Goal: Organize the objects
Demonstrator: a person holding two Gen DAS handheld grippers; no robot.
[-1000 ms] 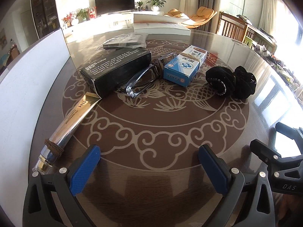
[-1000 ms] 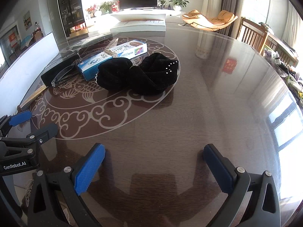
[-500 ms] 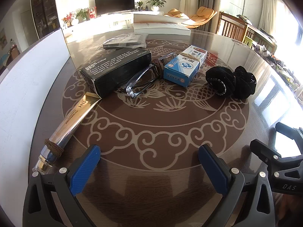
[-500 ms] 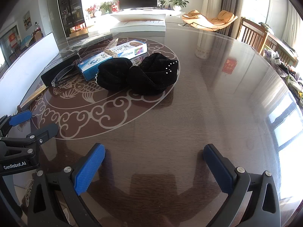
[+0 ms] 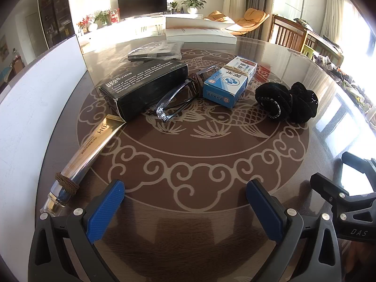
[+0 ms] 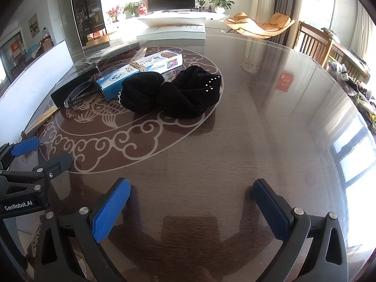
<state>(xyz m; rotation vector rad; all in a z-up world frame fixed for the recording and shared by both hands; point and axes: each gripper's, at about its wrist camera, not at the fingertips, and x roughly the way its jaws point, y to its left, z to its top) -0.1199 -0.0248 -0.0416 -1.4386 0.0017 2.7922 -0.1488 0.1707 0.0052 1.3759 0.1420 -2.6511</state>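
On the round glass-topped table lie a black box (image 5: 145, 87), clear glasses (image 5: 178, 101) tied with brown cord, a blue-and-white medicine box (image 5: 229, 81), a black fabric bundle (image 5: 285, 102) and a silver-gold tube (image 5: 87, 155) bound with cord. From the right wrist I see the black bundle (image 6: 171, 92), the medicine box (image 6: 141, 70) and the glasses (image 6: 78, 94). My left gripper (image 5: 185, 201) hovers open near the table's front, well short of the objects. My right gripper (image 6: 191, 201) is open too, over bare table to the right, nothing between its fingers.
A white board (image 5: 35, 108) stands along the left edge. A plastic-wrapped dark item (image 5: 157, 51) and a white open box (image 5: 199, 31) lie at the far side. Wooden chairs (image 6: 315, 43) stand beyond the table at right.
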